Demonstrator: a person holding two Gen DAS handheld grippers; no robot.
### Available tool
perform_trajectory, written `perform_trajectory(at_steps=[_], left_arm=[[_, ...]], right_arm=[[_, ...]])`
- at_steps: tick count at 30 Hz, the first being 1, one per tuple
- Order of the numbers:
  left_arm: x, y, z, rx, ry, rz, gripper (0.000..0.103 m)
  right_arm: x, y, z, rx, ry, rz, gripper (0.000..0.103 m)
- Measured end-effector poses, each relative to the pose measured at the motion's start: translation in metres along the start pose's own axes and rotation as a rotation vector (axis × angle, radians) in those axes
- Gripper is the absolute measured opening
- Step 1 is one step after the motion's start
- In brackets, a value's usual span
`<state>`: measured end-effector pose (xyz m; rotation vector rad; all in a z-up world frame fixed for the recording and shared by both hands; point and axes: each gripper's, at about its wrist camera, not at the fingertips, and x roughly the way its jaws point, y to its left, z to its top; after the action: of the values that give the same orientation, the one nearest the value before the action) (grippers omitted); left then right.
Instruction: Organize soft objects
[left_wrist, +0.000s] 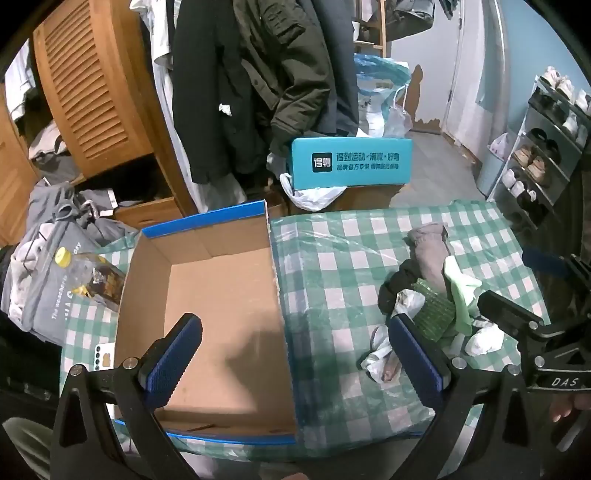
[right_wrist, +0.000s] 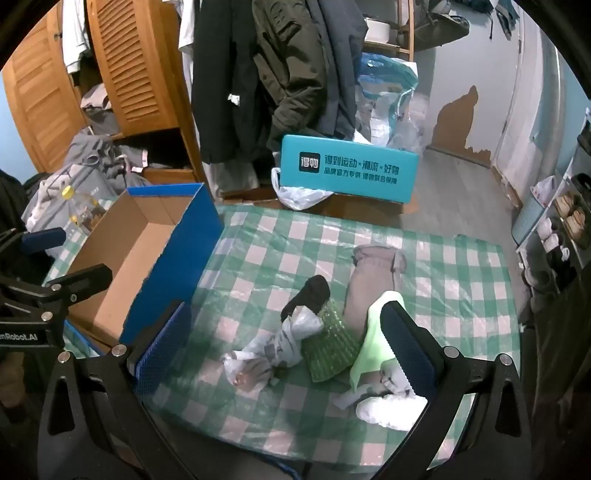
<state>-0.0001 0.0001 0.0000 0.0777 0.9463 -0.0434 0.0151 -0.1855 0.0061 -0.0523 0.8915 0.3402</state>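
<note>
An open cardboard box (left_wrist: 221, 295) with blue outer walls stands on the checked table; nothing shows inside it. It also shows in the right wrist view (right_wrist: 122, 254). My left gripper (left_wrist: 295, 325) is open and empty above the box's right wall. A heap of soft things lies to the right: a grey-brown sock (right_wrist: 373, 280), a black sock (right_wrist: 308, 291), a dark green cloth (right_wrist: 332, 347), a pale green cloth (right_wrist: 373, 343), and white patterned socks (right_wrist: 269, 350). My right gripper (right_wrist: 284, 317) is open and empty just above this heap (left_wrist: 428, 291).
The green checked tablecloth (right_wrist: 295, 243) has a plastic cover. A bottle with a yellow cap (left_wrist: 88, 277) lies left of the box. A teal shoebox (left_wrist: 351, 162), hanging coats, a wooden wardrobe and a shoe rack (left_wrist: 535, 155) stand beyond the table.
</note>
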Motion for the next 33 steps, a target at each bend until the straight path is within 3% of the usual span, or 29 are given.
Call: perform_trajectory(at_steps=[33], left_arm=[[-0.0046,-0.0024,0.0024,-0.003,-0.007,0.001,0.102]], right_arm=[[-0.0013,-0.0002,-0.0008,-0.002,0.000,-0.003,0.101]])
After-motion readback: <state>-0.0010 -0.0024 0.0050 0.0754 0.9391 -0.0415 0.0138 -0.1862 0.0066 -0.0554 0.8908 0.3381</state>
